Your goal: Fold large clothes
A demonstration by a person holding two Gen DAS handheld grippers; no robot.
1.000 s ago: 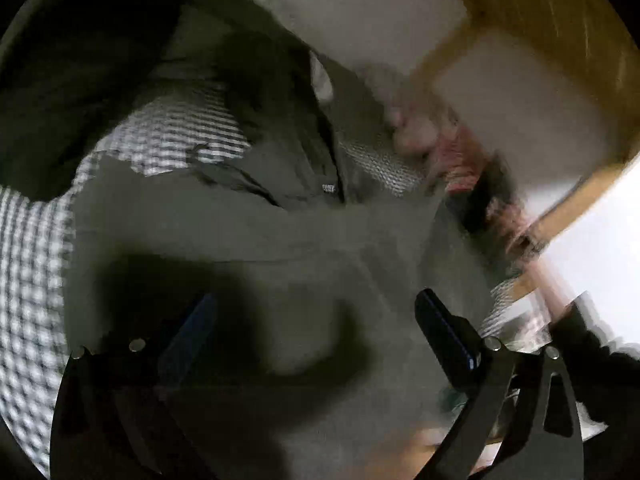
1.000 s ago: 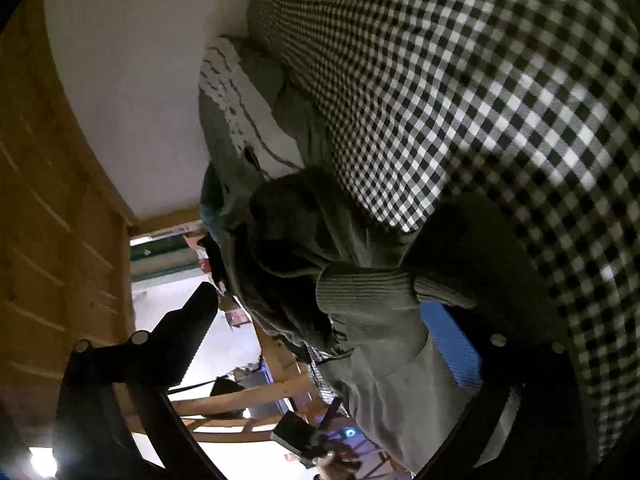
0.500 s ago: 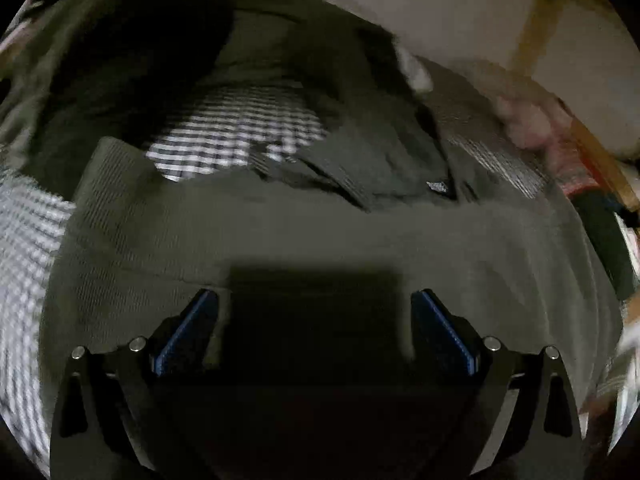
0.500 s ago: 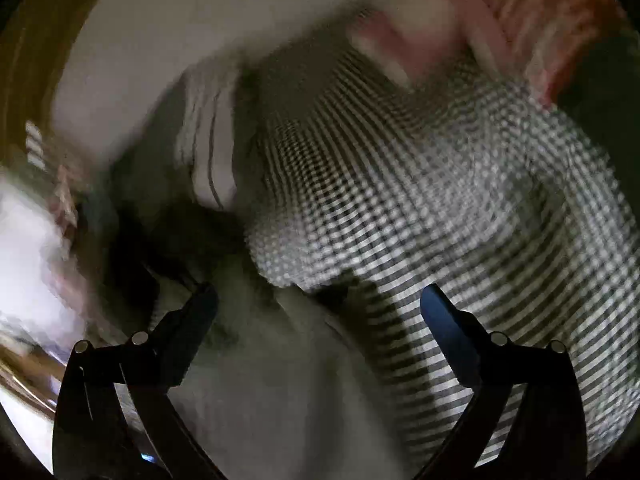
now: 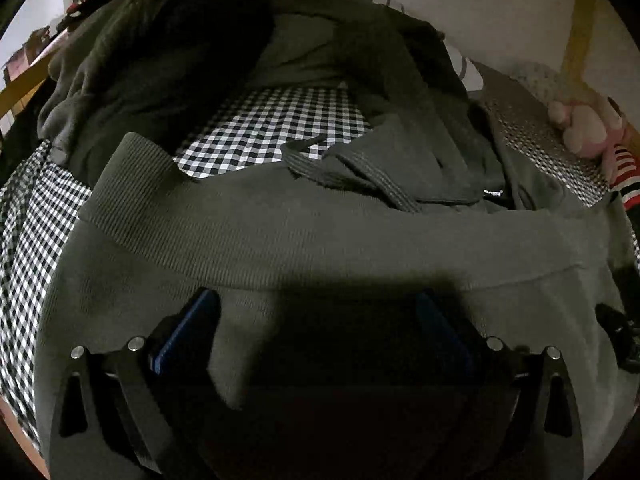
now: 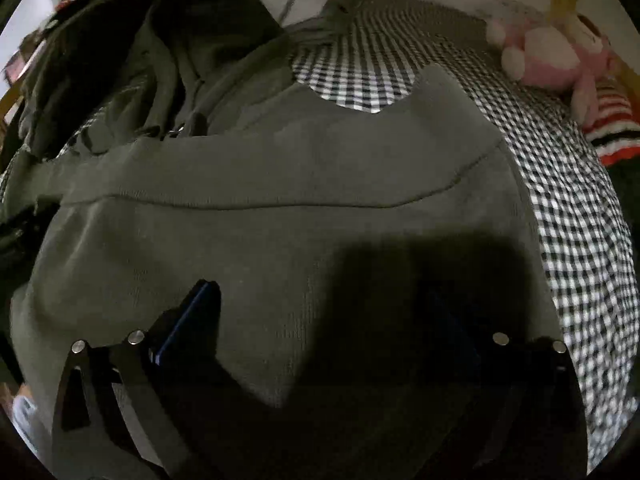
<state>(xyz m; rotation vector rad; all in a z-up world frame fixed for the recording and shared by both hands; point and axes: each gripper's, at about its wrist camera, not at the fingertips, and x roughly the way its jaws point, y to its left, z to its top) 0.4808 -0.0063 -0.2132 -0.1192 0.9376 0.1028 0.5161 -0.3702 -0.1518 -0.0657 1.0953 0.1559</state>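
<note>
A large olive-green sweatshirt point(image 5: 320, 240) lies spread over a black-and-white checked bed cover point(image 5: 272, 128). Its ribbed hem runs across the left wrist view, and its hood and sleeves are bunched behind. My left gripper point(image 5: 316, 308) is open just above the fabric and holds nothing. In the right wrist view the same sweatshirt point(image 6: 280, 184) fills the middle, with a seam across it. My right gripper point(image 6: 320, 300) is open over the cloth and empty; its right finger is deep in shadow.
A pink plush toy point(image 6: 548, 56) with a red-striped garment sits at the bed's far right, also in the left wrist view point(image 5: 584, 132). A pale wall and wooden bed frame point(image 5: 576, 20) stand behind. Cluttered items lie at the far left.
Both grippers have swung round to face the bed squarely and dropped low over the sweatshirt. The right gripper has let go of the ribbed cuff that was against its right finger.
</note>
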